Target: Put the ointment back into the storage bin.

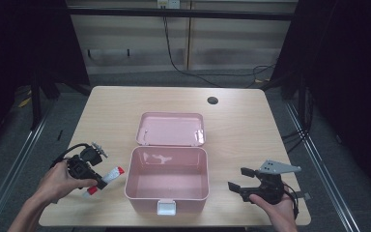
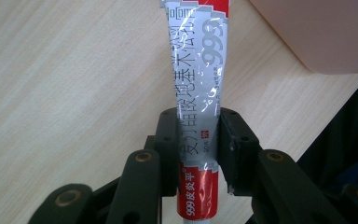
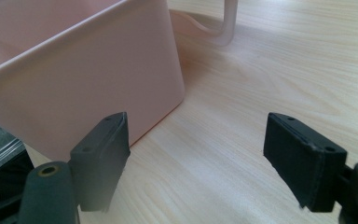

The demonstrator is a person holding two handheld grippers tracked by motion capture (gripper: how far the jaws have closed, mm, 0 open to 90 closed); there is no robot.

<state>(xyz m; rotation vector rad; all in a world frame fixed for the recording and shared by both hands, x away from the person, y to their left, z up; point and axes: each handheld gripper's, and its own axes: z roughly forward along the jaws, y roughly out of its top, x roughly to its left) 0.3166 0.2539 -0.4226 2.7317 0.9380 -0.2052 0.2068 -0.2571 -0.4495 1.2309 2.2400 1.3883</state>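
— Where do we have the ointment tube (image 2: 196,93)?
— Clamped across its middle in our left gripper (image 1: 95,180), just left of the open pink box (image 1: 167,191) and over the counter (image 1: 236,125).
— And our right gripper (image 1: 240,180)?
— Jaws spread with nothing between them, low by the box's right wall

Ointment tube (image 2: 196,93) printed "999", red band reading "999皮炎平", grey Chinese lettering

Lab: black curtains (image 1: 24,43), lone table (image 1: 241,121), cables (image 1: 183,63).
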